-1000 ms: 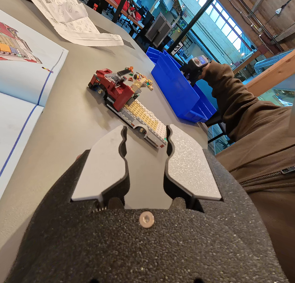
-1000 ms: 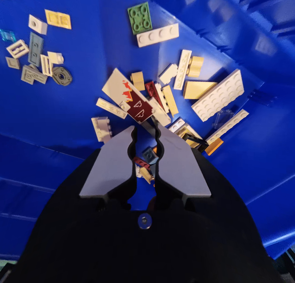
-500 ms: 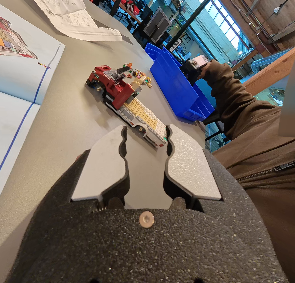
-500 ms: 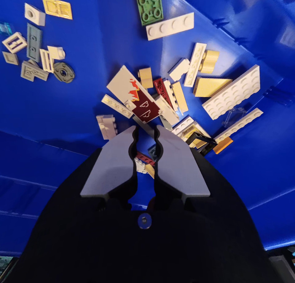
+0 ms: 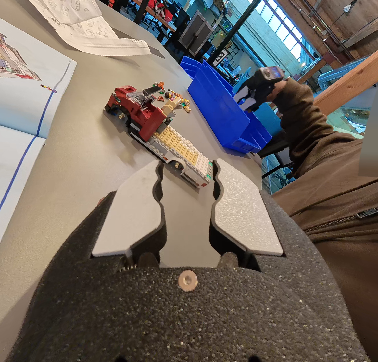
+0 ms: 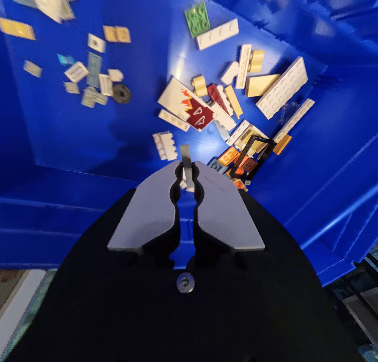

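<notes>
My right gripper point(image 6: 187, 165) is over the inside of a blue bin point(image 6: 61, 127) full of loose toy bricks. Its fingers are shut on a thin grey plate point(image 6: 186, 162) that sticks out past the fingertips, lifted above the bin floor. In the left wrist view the right gripper point(image 5: 248, 98) shows above the bin point(image 5: 221, 110). My left gripper point(image 5: 187, 164) is open and empty, low over the grey table point(image 5: 81, 157), just short of the rear end of a partly built toy brick truck point(image 5: 161, 133) with a dark red cab and a tan and white bed.
A white tile with flame print point(image 6: 186, 104), a black frame point(image 6: 253, 153) and orange bricks point(image 6: 229, 156) lie in the bin. An open instruction booklet point(image 5: 22, 98) and a printed sheet point(image 5: 81, 25) lie on the table at left. Small loose parts point(image 5: 173, 96) sit beyond the truck. My right fingertips sit around 50 centimetres from my left ones.
My right gripper closed on the thin grey plate in the brick pile and rose with it, pulling back from the bin floor. My left gripper stayed open and nearly still.
</notes>
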